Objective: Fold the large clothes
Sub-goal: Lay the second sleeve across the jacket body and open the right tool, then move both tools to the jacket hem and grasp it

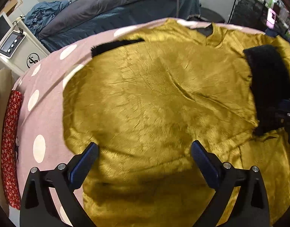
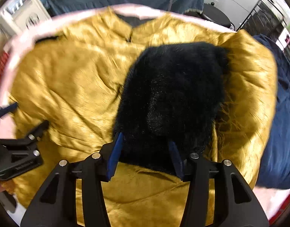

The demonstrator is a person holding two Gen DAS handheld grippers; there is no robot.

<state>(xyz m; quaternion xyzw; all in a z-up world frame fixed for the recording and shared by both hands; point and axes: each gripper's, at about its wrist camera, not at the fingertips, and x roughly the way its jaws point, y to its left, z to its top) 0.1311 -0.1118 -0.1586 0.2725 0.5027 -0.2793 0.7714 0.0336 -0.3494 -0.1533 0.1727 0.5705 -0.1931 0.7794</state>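
A large mustard-yellow satin garment (image 1: 154,98) lies spread lining-up on a pink polka-dot cover (image 1: 43,87); it also fills the right wrist view (image 2: 69,79). Black fur trim shows at its left edge (image 1: 114,45). A black fur sleeve cuff (image 2: 171,94) lies folded over the yellow lining, also seen at the right of the left wrist view (image 1: 267,83). My left gripper (image 1: 145,151) is open and empty above the lining's lower part. My right gripper (image 2: 145,147) holds the black fur cuff between its blue pads (image 2: 114,155).
A grey and blue bed (image 1: 111,13) lies behind the cover. A white appliance (image 1: 14,45) stands at the far left. A red patterned cushion (image 1: 10,143) lies along the left edge. A dark blue cloth (image 2: 281,113) lies at the right. A black rack (image 1: 258,7) stands back right.
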